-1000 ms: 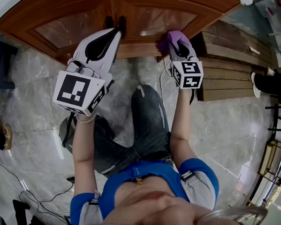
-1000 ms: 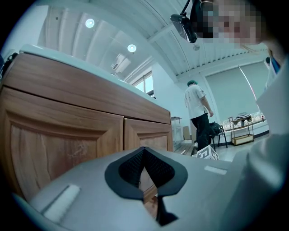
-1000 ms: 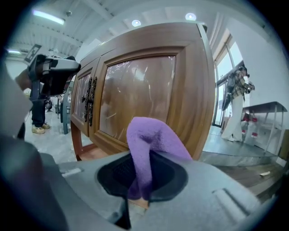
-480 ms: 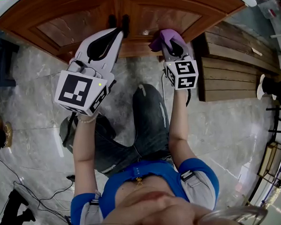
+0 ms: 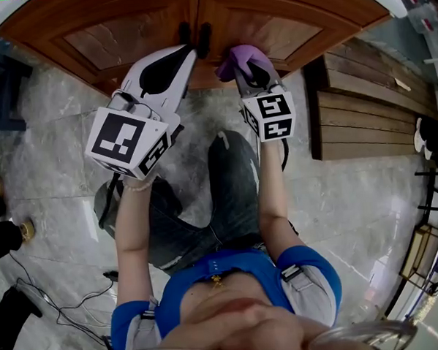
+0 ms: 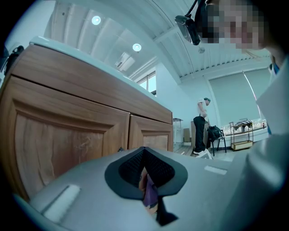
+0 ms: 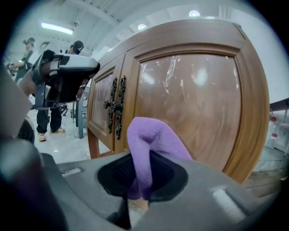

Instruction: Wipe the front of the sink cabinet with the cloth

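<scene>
The wooden sink cabinet (image 5: 124, 40) fills the top of the head view, with two dark handles (image 5: 195, 34) where its doors meet. My right gripper (image 5: 247, 68) is shut on a purple cloth (image 5: 242, 57), which presses against the lower left part of the right door, close to the handles. In the right gripper view the cloth (image 7: 151, 140) sticks up from the right gripper (image 7: 142, 178) before the glossy door panel (image 7: 189, 103). My left gripper (image 5: 186, 55) is shut and holds nothing, its tip just below the handles. The left gripper (image 6: 145, 173) faces the cabinet front (image 6: 67, 140).
A slatted wooden platform (image 5: 362, 104) lies on the marble floor right of the cabinet. My knees in dark jeans (image 5: 230, 184) are below the grippers. Cables (image 5: 57, 307) trail at lower left. Other people's feet show at the right edge (image 5: 431, 134).
My right gripper has slid the cloth leftward along the lower right door, toward the handles. The left gripper has stayed about where it was.
</scene>
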Motion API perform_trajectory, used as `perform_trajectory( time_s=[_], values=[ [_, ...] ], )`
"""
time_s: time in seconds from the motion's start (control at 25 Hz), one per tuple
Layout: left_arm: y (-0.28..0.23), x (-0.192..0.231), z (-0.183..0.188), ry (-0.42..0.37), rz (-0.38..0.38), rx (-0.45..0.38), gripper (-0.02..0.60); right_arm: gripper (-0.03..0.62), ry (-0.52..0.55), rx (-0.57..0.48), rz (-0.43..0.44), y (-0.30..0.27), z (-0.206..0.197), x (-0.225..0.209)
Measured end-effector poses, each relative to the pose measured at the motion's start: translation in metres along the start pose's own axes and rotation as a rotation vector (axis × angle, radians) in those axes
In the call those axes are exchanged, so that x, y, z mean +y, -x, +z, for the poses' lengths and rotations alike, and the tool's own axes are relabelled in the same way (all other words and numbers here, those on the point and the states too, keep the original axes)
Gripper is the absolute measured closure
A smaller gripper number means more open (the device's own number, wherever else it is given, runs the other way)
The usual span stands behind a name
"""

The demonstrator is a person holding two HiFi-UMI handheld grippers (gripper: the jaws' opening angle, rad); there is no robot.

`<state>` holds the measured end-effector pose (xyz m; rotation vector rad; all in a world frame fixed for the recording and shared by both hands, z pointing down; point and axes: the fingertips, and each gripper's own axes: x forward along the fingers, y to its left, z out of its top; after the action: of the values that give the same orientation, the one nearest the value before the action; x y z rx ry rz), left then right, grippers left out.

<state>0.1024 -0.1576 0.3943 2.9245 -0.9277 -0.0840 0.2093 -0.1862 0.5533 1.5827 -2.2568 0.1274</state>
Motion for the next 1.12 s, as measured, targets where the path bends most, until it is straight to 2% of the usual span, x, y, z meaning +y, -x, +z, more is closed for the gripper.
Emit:
perform_trajectory(
  time_s=[0.4, 1.12],
  values=[
    [0.003, 0.003, 0.0, 0.002, 0.005, -0.001, 0.581, 0.537, 0.014, -0.022, 0.083, -0.018, 0.014, 0.037],
    [-0.003, 0.008, -0.012, 0.007, 0.015, 0.029, 0.581, 0.537, 0.02, -0.014, 0.094, -0.017, 0.013, 0.038]
  ],
)
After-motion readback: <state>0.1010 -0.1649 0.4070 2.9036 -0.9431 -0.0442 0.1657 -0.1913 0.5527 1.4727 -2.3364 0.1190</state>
